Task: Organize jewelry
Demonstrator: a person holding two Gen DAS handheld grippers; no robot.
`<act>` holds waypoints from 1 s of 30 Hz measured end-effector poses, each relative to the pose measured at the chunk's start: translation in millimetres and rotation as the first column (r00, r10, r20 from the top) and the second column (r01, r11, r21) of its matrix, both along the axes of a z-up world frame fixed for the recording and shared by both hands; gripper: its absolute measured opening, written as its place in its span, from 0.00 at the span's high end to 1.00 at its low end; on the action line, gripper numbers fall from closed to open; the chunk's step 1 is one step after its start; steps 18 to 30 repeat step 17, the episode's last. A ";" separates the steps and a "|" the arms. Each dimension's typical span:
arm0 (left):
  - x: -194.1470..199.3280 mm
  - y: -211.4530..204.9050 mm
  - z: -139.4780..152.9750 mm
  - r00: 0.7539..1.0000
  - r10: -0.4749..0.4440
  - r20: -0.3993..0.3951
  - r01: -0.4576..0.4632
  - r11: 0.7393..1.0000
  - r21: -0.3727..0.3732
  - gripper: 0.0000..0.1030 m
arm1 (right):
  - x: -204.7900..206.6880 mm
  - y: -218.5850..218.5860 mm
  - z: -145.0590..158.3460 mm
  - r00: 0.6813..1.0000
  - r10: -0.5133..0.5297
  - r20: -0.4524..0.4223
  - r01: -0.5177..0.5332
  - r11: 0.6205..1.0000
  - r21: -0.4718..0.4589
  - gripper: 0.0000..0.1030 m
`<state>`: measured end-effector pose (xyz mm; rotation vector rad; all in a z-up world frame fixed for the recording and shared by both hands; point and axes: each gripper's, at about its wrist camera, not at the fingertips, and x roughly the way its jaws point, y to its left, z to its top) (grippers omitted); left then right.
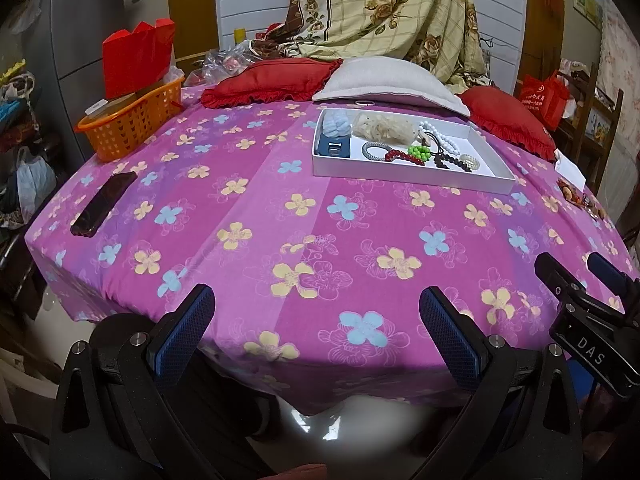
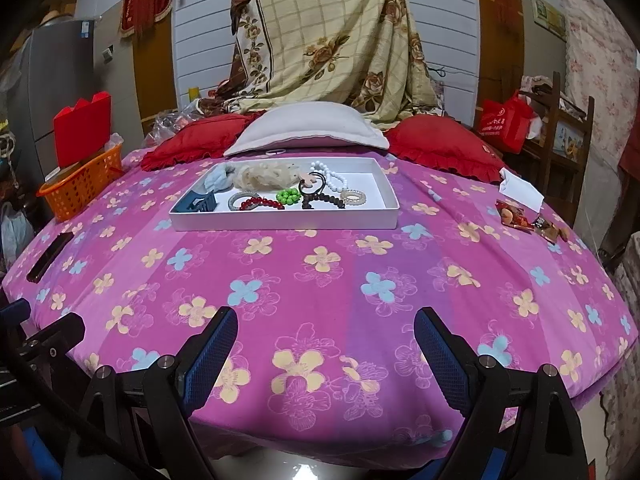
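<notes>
A white tray (image 1: pixel 412 178) (image 2: pixel 280 222) lies on the far half of the pink flowered cloth. It holds a red bead bracelet (image 1: pixel 410 157) (image 2: pixel 262 203), a green bead piece (image 1: pixel 421 153) (image 2: pixel 289 197), a white bead string (image 1: pixel 442 135) (image 2: pixel 330 176), dark bead bracelets (image 1: pixel 452 160) (image 2: pixel 322 200), hair scrunchies (image 1: pixel 382 126) (image 2: pixel 264 176) and a blue clip (image 1: pixel 335 148) (image 2: pixel 198 202). My left gripper (image 1: pixel 316 312) is open and empty at the near edge. My right gripper (image 2: pixel 326 334) is open and empty at the near edge; it also shows in the left wrist view (image 1: pixel 576 268).
A black phone (image 1: pixel 104 209) (image 2: pixel 50 256) lies at the left edge. An orange basket (image 1: pixel 132 120) (image 2: pixel 82 186) stands at the back left. Red and grey pillows (image 1: pixel 276 80) (image 2: pixel 312 128) line the back. Snack packets (image 2: pixel 528 220) and white paper (image 2: pixel 520 192) lie at the right.
</notes>
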<state>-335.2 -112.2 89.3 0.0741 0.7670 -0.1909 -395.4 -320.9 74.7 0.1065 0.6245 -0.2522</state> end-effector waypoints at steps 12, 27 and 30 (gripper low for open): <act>4.6 2.0 -4.5 1.000 -0.005 -0.020 0.005 1.000 0.004 0.01 | 3.3 -0.3 -3.0 1.000 0.016 -0.017 -0.015 1.000 0.015 0.14; 13.9 0.1 -3.6 1.000 -0.019 -0.013 0.020 1.000 0.009 0.01 | 7.1 -6.4 -7.4 0.999 0.028 -0.028 -0.027 0.999 0.039 0.14; 13.9 0.1 -3.6 1.000 -0.019 -0.013 0.020 1.000 0.009 0.01 | 7.1 -6.4 -7.4 0.999 0.028 -0.028 -0.027 0.999 0.039 0.14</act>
